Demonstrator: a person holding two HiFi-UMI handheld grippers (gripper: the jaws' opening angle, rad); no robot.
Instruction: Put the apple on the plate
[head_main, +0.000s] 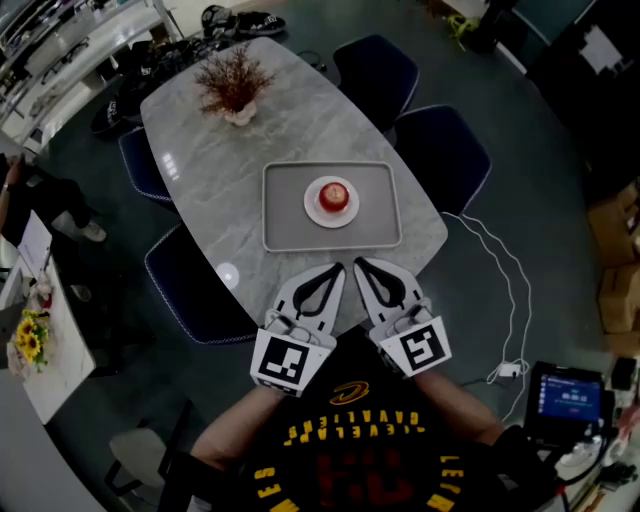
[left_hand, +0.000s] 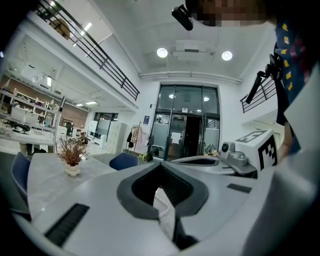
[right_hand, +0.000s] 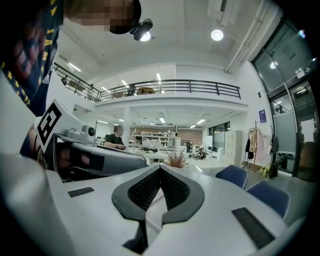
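A red apple (head_main: 334, 195) sits on a small white plate (head_main: 316, 208) in the middle of a grey tray (head_main: 284, 205) on the marble table (head_main: 200, 160). My left gripper (head_main: 337, 270) and right gripper (head_main: 360, 266) are held side by side over the table's near edge, well short of the tray. Both are shut with nothing between the jaws. In the left gripper view the left gripper (left_hand: 161, 167) points level across the table. In the right gripper view the right gripper (right_hand: 160, 170) does the same. Neither gripper view shows the apple.
A pot of dried reddish twigs (head_main: 234, 85) stands at the far end of the table. Dark blue chairs (head_main: 440, 150) ring it on both sides. A white cable (head_main: 500, 275) trails on the floor to the right. A person sits at a desk (right_hand: 116, 137) in the distance.
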